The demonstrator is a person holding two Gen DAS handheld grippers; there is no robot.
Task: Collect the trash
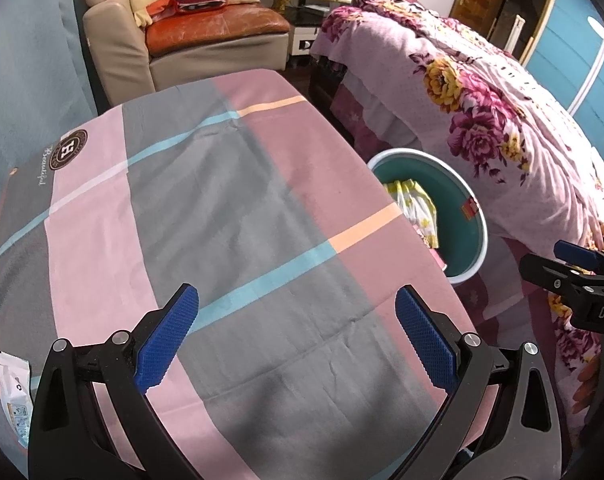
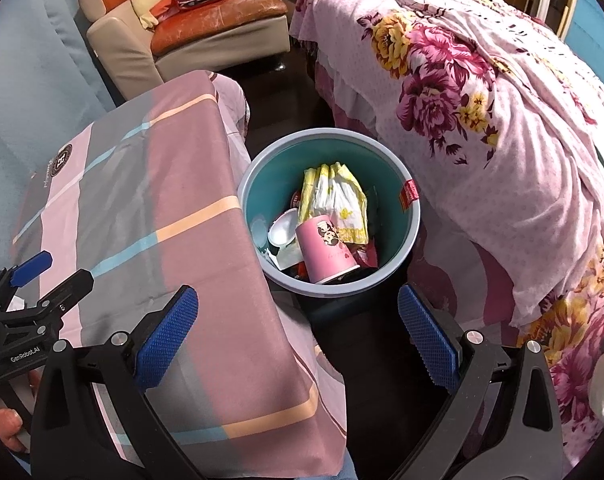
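My left gripper (image 1: 297,300) is open and empty above the checked tablecloth (image 1: 230,208); it also shows at the lower left of the right wrist view (image 2: 60,274). A white printed packet (image 1: 12,394) lies at the table's near left edge. My right gripper (image 2: 298,300) is open and empty, hanging over the gap between the table corner and the round teal bin (image 2: 254,184) on the floor. In the bin are a pink paper cup (image 2: 326,248), a yellow-white wrapper (image 2: 338,196), a white plastic piece (image 2: 282,232) and other scraps. The bin (image 1: 476,240) stands right of the table.
A bed with a pink floral cover (image 2: 502,120) crowds the bin's right side. Beyond the table stands a beige and orange sofa (image 1: 206,28) with cushions. A blue curtain (image 1: 30,80) hangs on the left. A hand (image 2: 6,428) holds the left gripper's handle.
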